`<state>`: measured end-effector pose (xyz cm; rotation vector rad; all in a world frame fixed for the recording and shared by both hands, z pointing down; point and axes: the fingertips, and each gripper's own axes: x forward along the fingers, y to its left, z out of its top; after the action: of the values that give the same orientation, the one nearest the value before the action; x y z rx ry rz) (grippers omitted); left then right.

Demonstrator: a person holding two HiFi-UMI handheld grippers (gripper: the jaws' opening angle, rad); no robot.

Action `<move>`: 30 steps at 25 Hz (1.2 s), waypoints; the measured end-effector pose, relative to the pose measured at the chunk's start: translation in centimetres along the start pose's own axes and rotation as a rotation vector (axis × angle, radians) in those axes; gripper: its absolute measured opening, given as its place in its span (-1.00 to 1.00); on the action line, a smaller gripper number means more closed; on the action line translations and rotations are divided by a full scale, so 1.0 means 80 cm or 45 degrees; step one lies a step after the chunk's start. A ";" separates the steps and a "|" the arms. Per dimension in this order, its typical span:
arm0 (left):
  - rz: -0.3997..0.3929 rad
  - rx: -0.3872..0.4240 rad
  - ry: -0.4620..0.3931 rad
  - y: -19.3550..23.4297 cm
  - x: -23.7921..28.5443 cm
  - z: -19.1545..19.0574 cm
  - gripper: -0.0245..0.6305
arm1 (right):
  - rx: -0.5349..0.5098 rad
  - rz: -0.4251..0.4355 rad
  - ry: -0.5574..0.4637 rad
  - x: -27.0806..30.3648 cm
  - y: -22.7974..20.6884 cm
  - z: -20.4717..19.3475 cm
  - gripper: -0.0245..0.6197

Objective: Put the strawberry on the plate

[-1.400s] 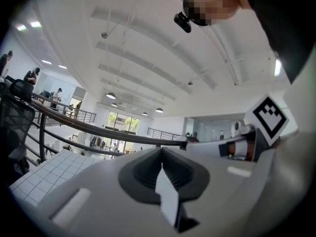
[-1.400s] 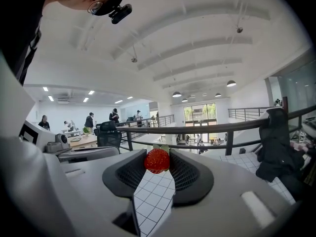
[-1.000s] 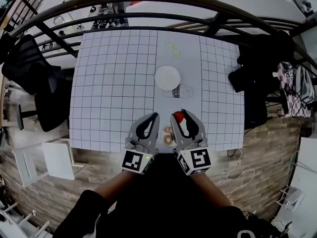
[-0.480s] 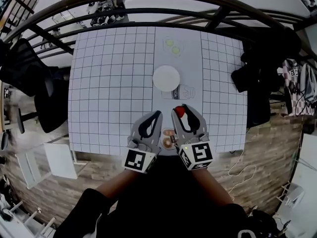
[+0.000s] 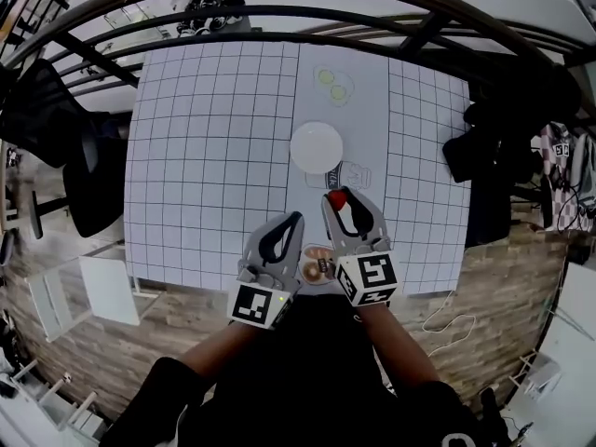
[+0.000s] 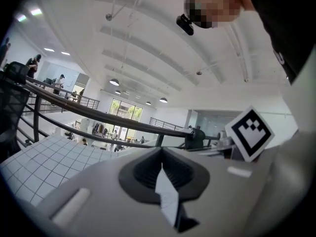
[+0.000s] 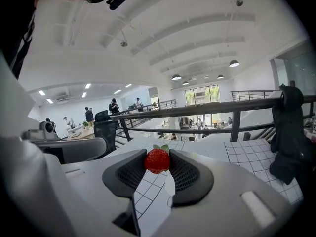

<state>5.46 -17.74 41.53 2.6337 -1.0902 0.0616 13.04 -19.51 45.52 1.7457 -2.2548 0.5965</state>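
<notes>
- As the right tool (image 5: 337, 196) came forward over the last second, its jaws kept the same clamp on the strawberry (image 7: 157, 161). The fruit was pinched between the two tips, with green leaves showing above it.
- The left tool (image 5: 294, 218) rode alongside, its jaws closed together on nothing.
- The strawberry, which had hung nearer the front edge of the surface (image 5: 205, 156), was now held in the air just short of the plate (image 5: 317, 145). It was near the rim but not yet over it.
- The plate lay white and bare on the plain middle strip of the gridded surface, with nothing on it.
- Judged from this, the pickup was done and the carry nearly so. A little more reach, a lowering and a release seemed to be what remained.
</notes>
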 end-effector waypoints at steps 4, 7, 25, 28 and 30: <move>0.027 -0.025 0.052 0.006 0.008 -0.006 -0.90 | 0.008 0.023 0.052 0.022 -0.008 -0.014 -0.48; 0.036 -0.026 0.074 0.008 0.015 -0.013 -0.90 | 0.010 0.033 0.076 0.035 -0.013 -0.022 -0.48; 0.126 -0.073 0.150 0.032 0.048 -0.054 -0.90 | 0.007 0.082 0.202 0.108 -0.048 -0.071 -0.48; 0.131 -0.074 0.180 0.037 0.048 -0.063 -0.90 | 0.003 0.092 0.245 0.121 -0.050 -0.089 -0.48; 0.137 -0.065 0.191 0.040 0.049 -0.067 -0.90 | 0.001 0.095 0.269 0.129 -0.053 -0.099 -0.48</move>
<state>6.42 -21.09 48.03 2.4789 -1.1648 0.2459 13.87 -25.84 57.64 1.5249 -2.1798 0.7589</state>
